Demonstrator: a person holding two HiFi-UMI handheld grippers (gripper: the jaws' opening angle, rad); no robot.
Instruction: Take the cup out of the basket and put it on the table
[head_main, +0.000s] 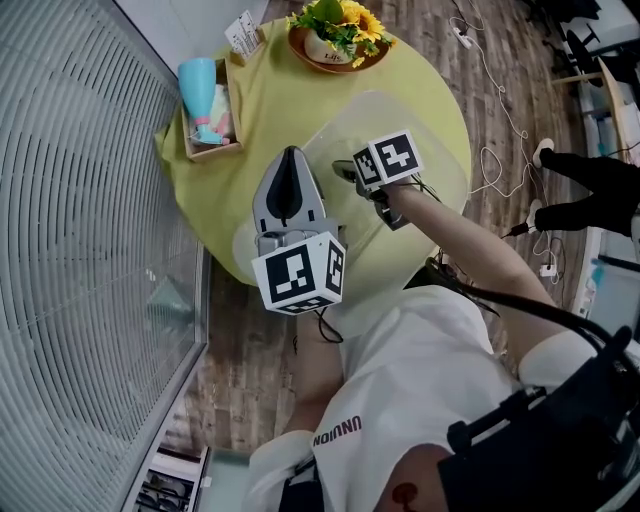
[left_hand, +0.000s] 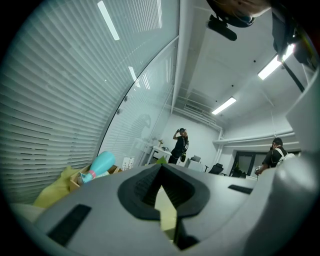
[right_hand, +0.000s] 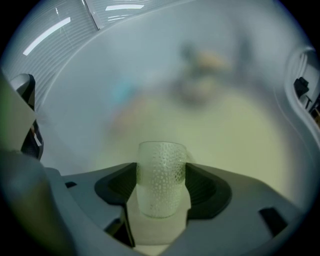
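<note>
While the right tool (head_main: 347, 172) is clamped on the cup (right_hand: 161, 170), a clear dimpled glass standing upright between its jaws, the left tool (head_main: 290, 160) has its jaws closed together with nothing in them. The cup is out of the basket (head_main: 215, 152) and well to the right of it, over the yellow-green cloth of the round bench (head_main: 280, 100). No view shows whether its base touches the cloth. The left tool hangs over the bench to the right of the basket and nearer the person than it, apart from its wall. Inside the basket lies a teal bottle (head_main: 198, 88), its wider end toward the far side. Just beyond the basket's far right corner stands a small card holder (head_main: 243, 35), and farther right of the basket sits a bowl of sunflowers (head_main: 335, 40). Left of the basket runs a wall of slatted blinds (head_main: 70, 250).
</note>
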